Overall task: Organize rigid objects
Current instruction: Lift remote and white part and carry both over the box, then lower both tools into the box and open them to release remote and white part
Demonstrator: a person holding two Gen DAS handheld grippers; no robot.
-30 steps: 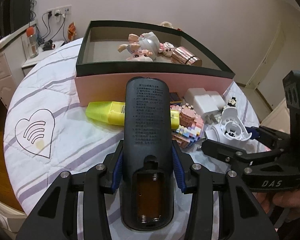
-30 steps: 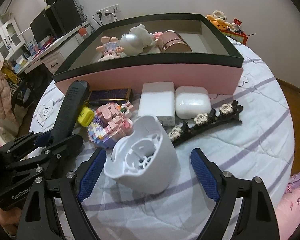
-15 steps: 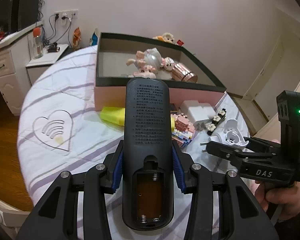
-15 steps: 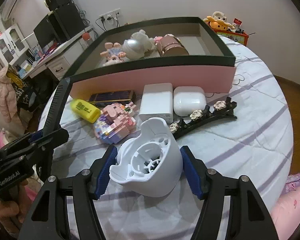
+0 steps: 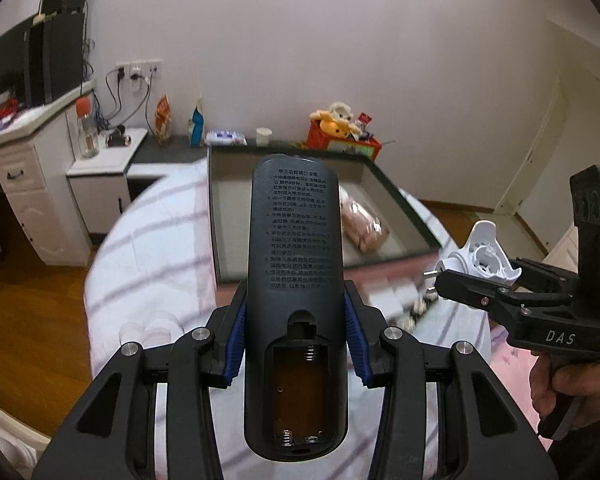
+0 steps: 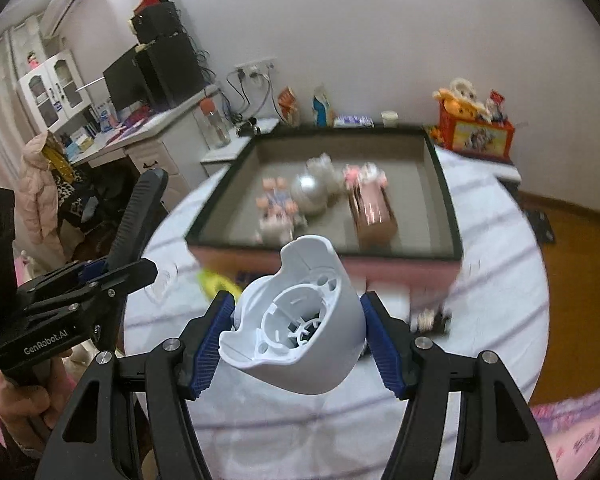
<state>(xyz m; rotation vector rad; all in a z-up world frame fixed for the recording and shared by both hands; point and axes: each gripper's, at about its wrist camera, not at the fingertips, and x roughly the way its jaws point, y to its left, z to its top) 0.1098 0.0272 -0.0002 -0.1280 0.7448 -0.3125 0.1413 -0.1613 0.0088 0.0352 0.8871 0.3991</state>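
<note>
My left gripper [image 5: 296, 312] is shut on a black remote control [image 5: 296, 280], back side up, battery bay open, held high above the table. My right gripper [image 6: 298, 332] is shut on a white plastic cup-shaped part [image 6: 300, 328], also lifted; it shows at the right of the left wrist view [image 5: 486, 254]. The open pink box with a dark rim [image 6: 446, 196] lies ahead and below both. In it are small figurines [image 6: 278, 210], a silver ball [image 6: 310, 192] and a rose-gold cylinder [image 6: 372, 214].
On the round striped tablecloth [image 6: 496, 280] in front of the box lie a yellow highlighter [image 6: 216, 282], white chargers [image 5: 384, 294] and a black hair clip [image 6: 432, 318], all blurred. A desk with a monitor [image 6: 140, 76] stands at left, a toy box [image 6: 476, 128] behind.
Both grippers have risen well above the table with their objects. The right gripper closed on the white part, which was loose between open jaws one second ago, and lifted it.
</note>
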